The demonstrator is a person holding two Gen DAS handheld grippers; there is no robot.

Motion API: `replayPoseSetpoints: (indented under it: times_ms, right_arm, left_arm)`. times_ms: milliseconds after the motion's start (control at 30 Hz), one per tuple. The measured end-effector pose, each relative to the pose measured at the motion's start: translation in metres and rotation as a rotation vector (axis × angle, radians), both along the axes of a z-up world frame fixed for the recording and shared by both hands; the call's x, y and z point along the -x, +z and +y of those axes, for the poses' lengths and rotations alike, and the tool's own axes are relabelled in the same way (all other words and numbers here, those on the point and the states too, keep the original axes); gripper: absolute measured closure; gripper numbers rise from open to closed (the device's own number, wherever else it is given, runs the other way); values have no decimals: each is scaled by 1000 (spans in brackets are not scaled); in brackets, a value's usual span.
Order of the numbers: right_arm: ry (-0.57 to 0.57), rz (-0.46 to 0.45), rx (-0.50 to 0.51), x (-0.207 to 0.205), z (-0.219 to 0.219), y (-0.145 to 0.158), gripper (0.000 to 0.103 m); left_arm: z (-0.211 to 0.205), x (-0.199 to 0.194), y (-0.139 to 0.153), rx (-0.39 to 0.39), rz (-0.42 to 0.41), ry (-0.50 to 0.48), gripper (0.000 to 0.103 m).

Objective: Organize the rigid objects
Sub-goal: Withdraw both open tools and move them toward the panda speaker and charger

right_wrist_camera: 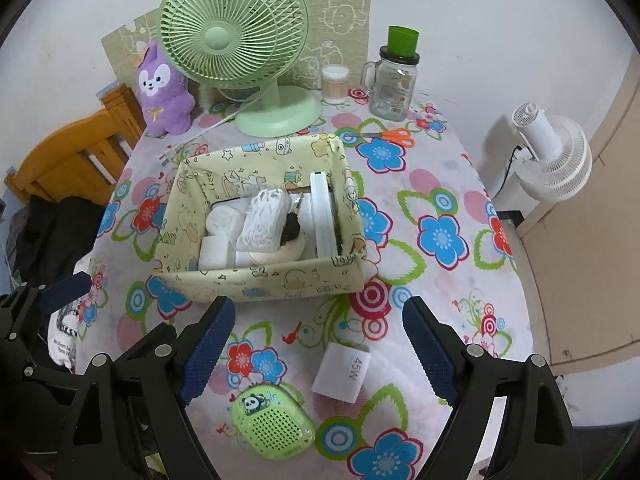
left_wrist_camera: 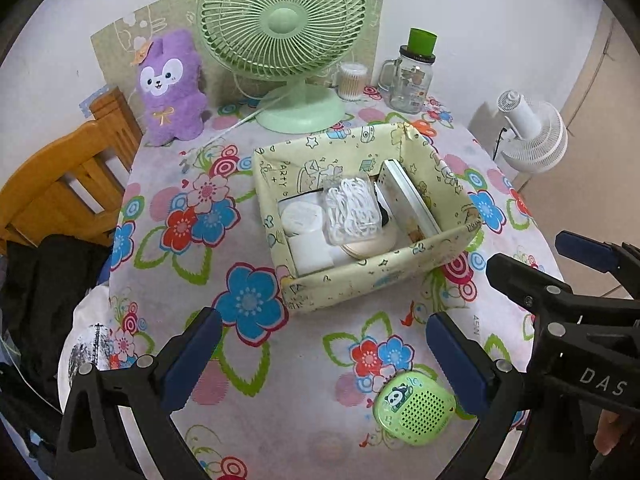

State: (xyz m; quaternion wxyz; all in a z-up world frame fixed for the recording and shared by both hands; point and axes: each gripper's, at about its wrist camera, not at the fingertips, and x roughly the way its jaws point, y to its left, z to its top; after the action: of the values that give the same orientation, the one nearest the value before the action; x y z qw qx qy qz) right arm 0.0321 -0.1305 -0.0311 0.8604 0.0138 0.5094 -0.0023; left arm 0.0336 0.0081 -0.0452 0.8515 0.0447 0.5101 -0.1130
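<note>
Both sets of jaws gape empty. Between the right gripper [right_wrist_camera: 320, 344]'s jaws, the white rectangular 45W charger block [right_wrist_camera: 341, 372] lies flat, long axis pointing slightly right of ahead; the left gripper [left_wrist_camera: 320, 356] hovers over the desk [left_wrist_camera: 304, 344].

Beyond my working area, at the far edge of the flowered tablecloth [right_wrist_camera: 448, 184], stand a green desk fan [right_wrist_camera: 236, 36], a purple plush toy [right_wrist_camera: 162, 88] to its left, a clear tub of cotton swabs [right_wrist_camera: 335, 84] and a glass handled jar [right_wrist_camera: 394, 84] capped with a green cup [right_wrist_camera: 402, 40] to its right. A wooden chair [left_wrist_camera: 60, 184] sits left of my table; a white fan [right_wrist_camera: 556, 160] stands off to the right.
</note>
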Motion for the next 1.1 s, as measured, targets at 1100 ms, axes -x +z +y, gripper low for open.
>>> replayPoseSetpoints:
  times_ms: [1100]
  right_arm:
    - [276, 93, 8, -3, -28, -66, 15]
  left_arm:
    - [-42, 32, -67, -12, 171, 223, 0]
